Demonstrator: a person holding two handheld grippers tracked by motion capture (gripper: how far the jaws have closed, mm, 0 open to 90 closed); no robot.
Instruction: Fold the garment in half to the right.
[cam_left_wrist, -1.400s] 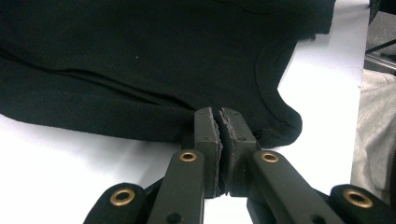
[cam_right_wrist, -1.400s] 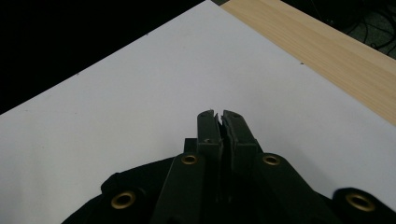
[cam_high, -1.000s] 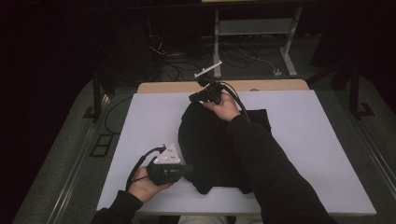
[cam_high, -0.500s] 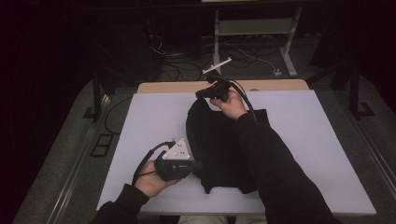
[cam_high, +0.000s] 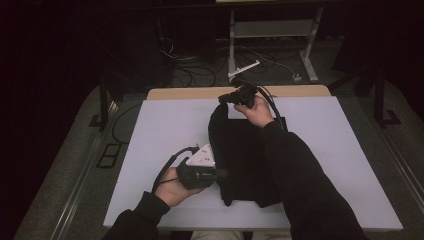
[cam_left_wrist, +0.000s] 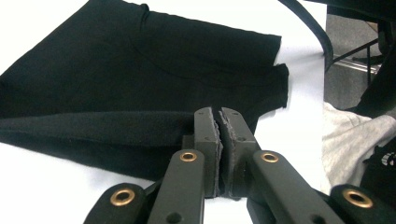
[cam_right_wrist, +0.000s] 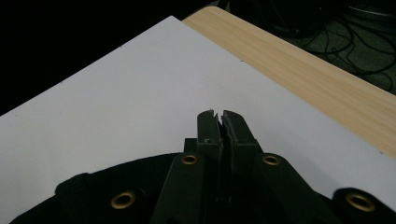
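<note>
A black garment (cam_high: 240, 150) lies lengthwise on the white table (cam_high: 160, 130). My left gripper (cam_high: 222, 174) is at its near left edge, shut on a fold of the cloth; in the left gripper view the jaws (cam_left_wrist: 219, 114) pinch that dark fold, with the garment (cam_left_wrist: 140, 70) spread beyond. My right gripper (cam_high: 224, 99) is at the far end, shut on the garment's far left edge, which rises to it. In the right gripper view the closed jaws (cam_right_wrist: 218, 114) point over bare table, with black cloth (cam_right_wrist: 116, 186) bunched under them.
A wooden strip (cam_high: 190, 93) runs along the table's far edge (cam_right_wrist: 303, 60). Behind it are floor cables (cam_high: 175, 55) and a metal frame (cam_high: 270, 30). Pale cloth (cam_left_wrist: 345, 140) shows past the near table edge. Bare white surface lies left and right of the garment.
Both hands have moved right and slightly up, drawing the garment's left edge with them. The cloth now looks narrower and more gathered. Both grippers stay shut.
</note>
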